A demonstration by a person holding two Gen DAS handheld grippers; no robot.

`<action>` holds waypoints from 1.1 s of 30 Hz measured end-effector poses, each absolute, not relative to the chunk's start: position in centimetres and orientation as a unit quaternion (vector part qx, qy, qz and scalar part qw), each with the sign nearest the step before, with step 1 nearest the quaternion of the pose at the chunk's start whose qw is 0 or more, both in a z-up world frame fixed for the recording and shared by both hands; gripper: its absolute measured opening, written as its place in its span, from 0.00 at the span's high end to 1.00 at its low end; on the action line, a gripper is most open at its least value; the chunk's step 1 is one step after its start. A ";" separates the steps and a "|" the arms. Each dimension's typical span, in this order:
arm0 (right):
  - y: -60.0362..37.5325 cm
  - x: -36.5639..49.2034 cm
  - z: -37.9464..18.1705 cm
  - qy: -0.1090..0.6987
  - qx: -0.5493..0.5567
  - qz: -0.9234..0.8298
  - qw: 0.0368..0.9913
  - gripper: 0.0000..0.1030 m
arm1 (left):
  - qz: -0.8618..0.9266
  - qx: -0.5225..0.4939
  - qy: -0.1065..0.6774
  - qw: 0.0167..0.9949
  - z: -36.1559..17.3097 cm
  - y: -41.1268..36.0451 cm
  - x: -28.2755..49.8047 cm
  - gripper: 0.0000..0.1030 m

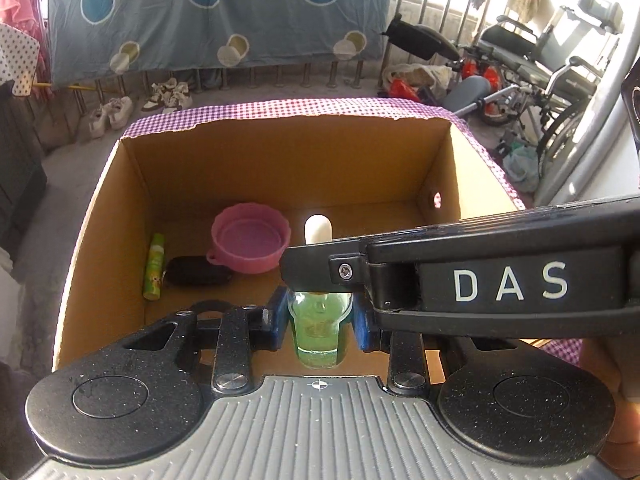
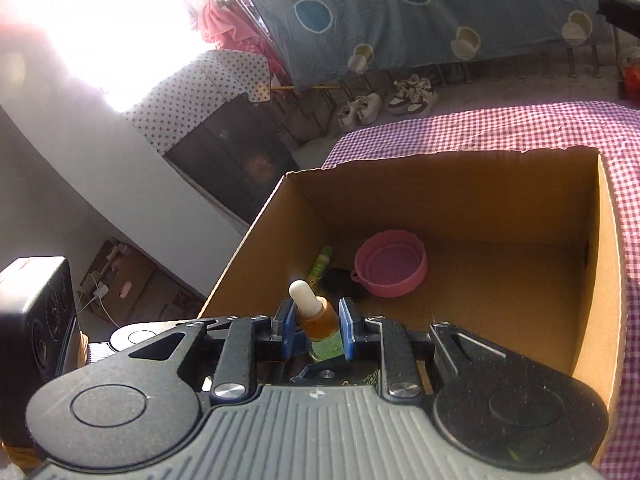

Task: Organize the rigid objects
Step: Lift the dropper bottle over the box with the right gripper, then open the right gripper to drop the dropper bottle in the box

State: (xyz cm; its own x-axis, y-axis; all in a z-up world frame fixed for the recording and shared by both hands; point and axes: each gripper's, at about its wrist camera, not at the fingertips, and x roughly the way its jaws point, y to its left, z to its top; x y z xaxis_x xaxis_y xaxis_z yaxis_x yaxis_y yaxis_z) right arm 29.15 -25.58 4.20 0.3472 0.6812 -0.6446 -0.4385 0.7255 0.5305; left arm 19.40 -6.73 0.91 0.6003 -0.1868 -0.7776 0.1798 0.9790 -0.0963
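Observation:
A green glass dropper bottle (image 1: pixel 319 330) with a white rubber bulb (image 1: pixel 317 229) is held upright over the near edge of an open cardboard box (image 1: pixel 92 216). My left gripper (image 1: pixel 319 322) is shut on the bottle's body. My right gripper (image 2: pixel 314 330) is shut on its amber collar (image 2: pixel 316 318), just under the bulb (image 2: pixel 301 293), and crosses the left wrist view as a black body marked DAS (image 1: pixel 508 282). Inside the box lie a pink bowl (image 1: pixel 250 237), a green tube (image 1: pixel 155 266) and a black case (image 1: pixel 198 270).
The box stands on a purple checked cloth (image 2: pixel 500 128). Beyond it are a hanging blue sheet (image 1: pixel 216 12), shoes on the floor (image 1: pixel 116 110), a wheelchair (image 1: pixel 552 76) at the right and a dark cabinet (image 2: pixel 236 160) at the left.

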 end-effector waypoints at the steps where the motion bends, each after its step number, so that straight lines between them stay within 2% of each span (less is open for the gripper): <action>1: -25.5 29.4 3.6 0.462 0.133 0.345 0.806 0.75 | -0.100 -0.004 0.440 0.892 0.7 -6.7 19.4 0.69; 9: -25.0 29.6 0.7 0.500 0.117 0.336 0.790 0.75 | -0.099 -0.002 0.468 0.878 -0.1 -7.0 19.7 0.69; 16: -25.2 28.8 0.4 0.505 0.104 0.332 0.790 0.74 | -0.108 0.001 0.467 0.877 0.0 -7.1 19.2 0.66; 19: -25.4 28.5 0.6 0.507 0.102 0.328 0.790 0.72 | -0.119 -0.006 0.462 0.879 0.4 -7.0 18.7 0.57; 20: -25.5 28.4 0.7 0.507 0.102 0.327 0.791 0.72 | -0.121 -0.005 0.459 0.880 0.6 -7.0 18.4 0.50; 21: -25.7 28.2 0.8 0.506 0.104 0.325 0.792 0.69 | -0.122 -0.003 0.451 0.884 0.9 -7.1 18.1 0.43; 23: -26.2 27.9 1.3 0.497 0.116 0.331 0.794 0.63 | -0.125 0.009 0.428 0.895 1.5 -7.5 17.3 0.36; 25: -26.6 27.5 1.9 0.488 0.121 0.332 0.798 0.56 | -0.125 0.020 0.412 0.903 2.1 -7.9 16.7 0.34; 29: -27.6 26.6 3.1 0.473 0.137 0.327 0.806 0.56 | -0.130 0.028 0.380 0.915 3.6 -7.8 15.2 0.33; 33: -30.4 24.6 5.0 0.441 0.185 0.327 0.815 0.56 | -0.134 0.036 0.340 0.930 4.9 -7.3 12.8 0.23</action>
State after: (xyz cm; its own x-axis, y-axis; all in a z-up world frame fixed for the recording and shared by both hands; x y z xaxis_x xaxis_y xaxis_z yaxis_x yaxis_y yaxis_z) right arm 24.56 -30.37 4.96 0.3976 0.6964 -0.5974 -0.3702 0.7175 0.5900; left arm 12.82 -7.30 4.94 0.7323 -0.2244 -0.6429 0.2734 0.9616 -0.0243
